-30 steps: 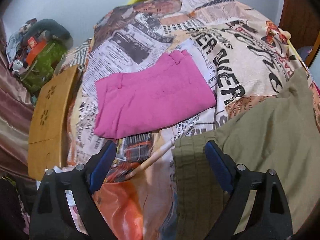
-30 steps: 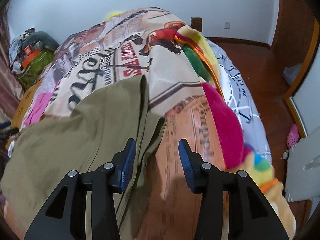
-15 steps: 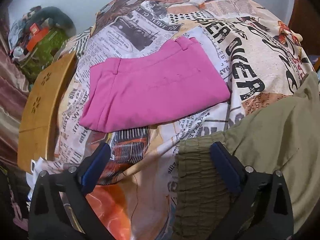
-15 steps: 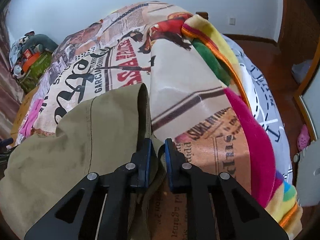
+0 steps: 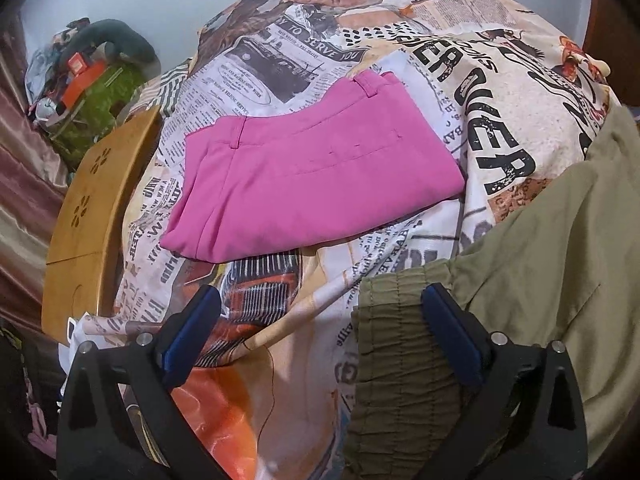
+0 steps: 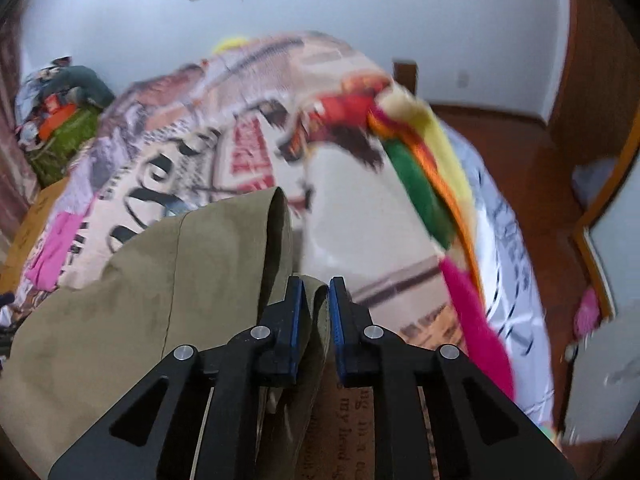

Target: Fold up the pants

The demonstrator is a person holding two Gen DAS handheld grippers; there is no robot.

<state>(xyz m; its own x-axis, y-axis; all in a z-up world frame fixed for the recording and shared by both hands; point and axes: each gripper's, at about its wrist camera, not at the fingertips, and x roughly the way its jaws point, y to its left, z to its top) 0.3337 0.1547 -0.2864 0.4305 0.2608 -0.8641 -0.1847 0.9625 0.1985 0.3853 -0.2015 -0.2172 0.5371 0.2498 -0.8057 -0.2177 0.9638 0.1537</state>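
A: Start at the two hand-held grippers. What does each one have?

B: The right hand-held gripper [image 6: 315, 308] has just closed; its blue pads pinch a fold of the olive pants [image 6: 132, 300] at their right edge. The left hand-held gripper [image 5: 320, 320] has just been opening and stands spread wide, holding nothing; its right finger [image 5: 448, 332] sits over the gathered elastic waistband [image 5: 396, 344], its left finger over the bedspread [image 5: 480, 92].

A: How many garments do you count?

B: Two. The olive pants lie near, on the bed's right half, wrinkled and not yet folded. A pink pair [image 5: 312, 180] lies farther left, already folded flat into a neat rectangle with belt loops showing.

A: Does either view add anything?

B: The left wrist view alone shows the waistband and a wooden board [image 5: 88, 216] at the bed's left edge. The right wrist view, blurred, alone shows a rainbow blanket [image 6: 432, 184] along the bed's right side and the wooden floor [image 6: 532, 184].
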